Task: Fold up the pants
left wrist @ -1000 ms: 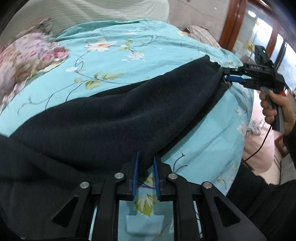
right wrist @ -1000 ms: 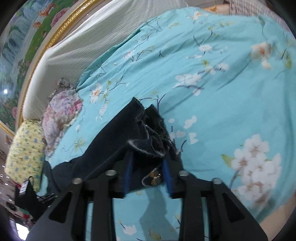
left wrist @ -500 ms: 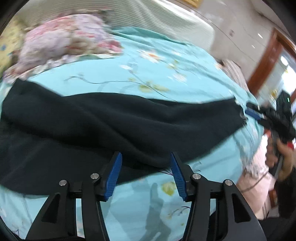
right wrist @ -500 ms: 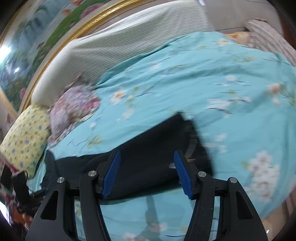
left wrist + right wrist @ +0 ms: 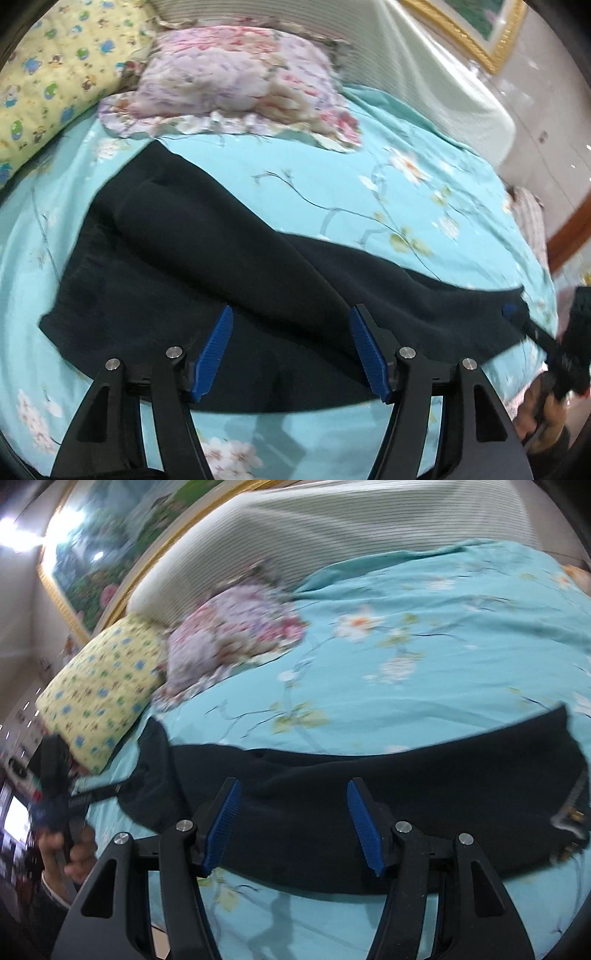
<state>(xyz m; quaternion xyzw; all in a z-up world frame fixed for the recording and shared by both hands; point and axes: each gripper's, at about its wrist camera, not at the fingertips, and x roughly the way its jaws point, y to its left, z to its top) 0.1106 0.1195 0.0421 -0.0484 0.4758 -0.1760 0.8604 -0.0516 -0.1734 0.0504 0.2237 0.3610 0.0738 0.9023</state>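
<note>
The dark pants [image 5: 221,258] lie flat in a long band across the teal floral bedsheet [image 5: 369,177]. My left gripper [image 5: 293,350] hovers over their near edge; its jaws are opening, and the cloth lies below them, not gripped. In the right wrist view, the pants [image 5: 406,782] end at the right in the waistband with its zip [image 5: 569,812]. My right gripper [image 5: 293,827] hangs open above their middle, holding nothing. Each view shows the other tool in a hand: the right gripper [image 5: 511,308] at the pants' far right end, the left gripper [image 5: 125,786] at their left end.
A pink floral pillow [image 5: 236,74] and a yellow patterned pillow [image 5: 48,74] lie at the head of the bed, against a striped padded headboard [image 5: 332,528]. A gold-framed painting [image 5: 110,535] hangs above. The bed's edge runs close to the near side of the pants.
Both grippers have let go of the pants' edge, spread their jaws and pulled back and up while rolling. The pants now lie flat on the sheet.
</note>
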